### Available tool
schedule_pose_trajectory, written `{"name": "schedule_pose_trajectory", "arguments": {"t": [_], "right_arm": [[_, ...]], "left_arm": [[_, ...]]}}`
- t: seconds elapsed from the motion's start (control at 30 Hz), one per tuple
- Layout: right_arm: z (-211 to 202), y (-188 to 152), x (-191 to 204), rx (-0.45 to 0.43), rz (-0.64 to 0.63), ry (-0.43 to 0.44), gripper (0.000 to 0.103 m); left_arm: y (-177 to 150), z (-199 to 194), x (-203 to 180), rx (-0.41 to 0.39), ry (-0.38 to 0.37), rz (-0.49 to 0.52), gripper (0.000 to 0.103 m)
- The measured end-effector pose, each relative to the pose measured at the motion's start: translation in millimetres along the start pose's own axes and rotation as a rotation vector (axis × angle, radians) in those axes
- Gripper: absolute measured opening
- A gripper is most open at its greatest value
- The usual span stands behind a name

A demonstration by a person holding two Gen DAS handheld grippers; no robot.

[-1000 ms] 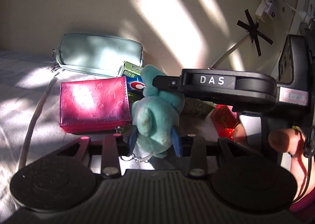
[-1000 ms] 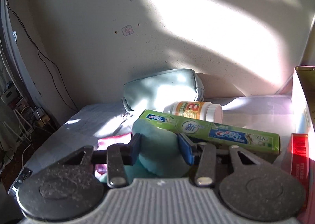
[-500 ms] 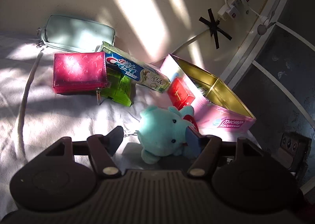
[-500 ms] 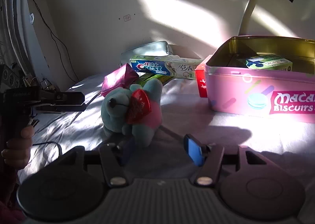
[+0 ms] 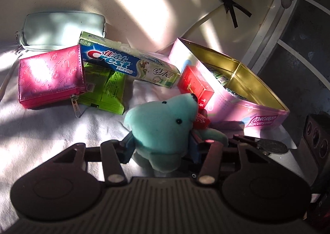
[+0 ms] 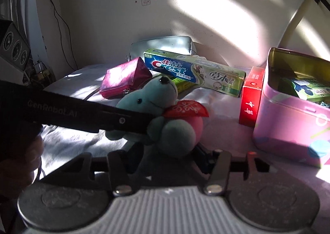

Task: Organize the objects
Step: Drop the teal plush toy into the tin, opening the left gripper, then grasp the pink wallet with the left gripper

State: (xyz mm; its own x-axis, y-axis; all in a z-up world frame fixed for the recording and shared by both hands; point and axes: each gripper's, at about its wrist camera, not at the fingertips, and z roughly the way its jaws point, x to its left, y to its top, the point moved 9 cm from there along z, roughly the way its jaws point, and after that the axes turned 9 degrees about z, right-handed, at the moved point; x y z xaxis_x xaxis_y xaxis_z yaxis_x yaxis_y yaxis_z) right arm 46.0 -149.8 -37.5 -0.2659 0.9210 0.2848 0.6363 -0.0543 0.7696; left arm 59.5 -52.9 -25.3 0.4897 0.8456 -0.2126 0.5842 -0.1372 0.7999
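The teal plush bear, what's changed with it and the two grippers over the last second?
Half a second ago the teal plush bear sat loose on the white cloth between open fingers. Since then both grippers have been closing: the left gripper now squeezes its body and the right gripper has closed around its lower half. The pink tin, toothpaste box and magenta wallet stayed put.

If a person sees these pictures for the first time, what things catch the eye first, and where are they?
First, the teal plush toy in the foreground, squeezed between both hand-held grippers, left and right, whose jaws have just been closing. Behind it, a Crest toothpaste box lies beside a shiny pink wallet; an open pink biscuit tin stands to the right.
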Motion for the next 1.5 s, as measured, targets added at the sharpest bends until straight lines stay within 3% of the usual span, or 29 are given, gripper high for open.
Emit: {"name": "schedule_pose_trajectory", "arguments": {"t": [0.13, 0.3, 0.5, 0.7, 0.83, 0.9, 1.1, 1.2, 1.27, 1.37, 1.5], "right_arm": [[-47.7, 14.7, -17.3, -0.135, 0.049, -0.019, 0.032], [-100.7, 38.9, -49.4, -0.324, 0.016, -0.184, 0.032], [-128.2, 49.9, -111.3, -0.399, 0.087, -0.325, 0.033], [-121.6, 51.5, -164.9, -0.396, 0.147, -0.401, 0.033], [-110.9, 51.0, -183.6, -0.384, 0.172, -0.433, 0.038], [-105.8, 48.5, -190.5, -0.378, 0.169, -0.470, 0.048], [-110.3, 42.8, -197.4, -0.386, 0.153, -0.554, 0.050], [-115.5, 41.0, -193.3, -0.394, 0.183, -0.536, 0.050], [-119.3, 40.8, -185.4, -0.406, 0.184, -0.530, 0.050], [-127.7, 39.8, -168.1, -0.433, 0.194, -0.501, 0.051], [-126.2, 39.4, -135.2, -0.422, 0.141, -0.445, 0.052]], "left_arm": [[33.6, -20.7, -46.7, -0.098, -0.062, 0.130, 0.054], [74.5, -10.2, -108.0, -0.191, -0.128, 0.284, 0.055], [97.8, 37.7, -162.1, -0.202, -0.197, 0.376, 0.055], [101.9, 79.2, -188.2, -0.187, -0.192, 0.432, 0.056], [105.5, 98.0, -187.7, -0.166, -0.158, 0.420, 0.062], [106.2, 104.2, -181.4, -0.150, -0.109, 0.407, 0.063], [104.8, 95.6, -148.5, -0.137, 0.044, 0.361, 0.068], [104.7, 93.3, -137.3, -0.103, 0.079, 0.364, 0.073], [104.0, 93.3, -135.5, -0.073, 0.052, 0.351, 0.073], [110.6, 76.5, -125.0, -0.111, 0.066, 0.310, 0.073], [111.1, 41.6, -79.5, -0.164, 0.129, 0.216, 0.073]]}}
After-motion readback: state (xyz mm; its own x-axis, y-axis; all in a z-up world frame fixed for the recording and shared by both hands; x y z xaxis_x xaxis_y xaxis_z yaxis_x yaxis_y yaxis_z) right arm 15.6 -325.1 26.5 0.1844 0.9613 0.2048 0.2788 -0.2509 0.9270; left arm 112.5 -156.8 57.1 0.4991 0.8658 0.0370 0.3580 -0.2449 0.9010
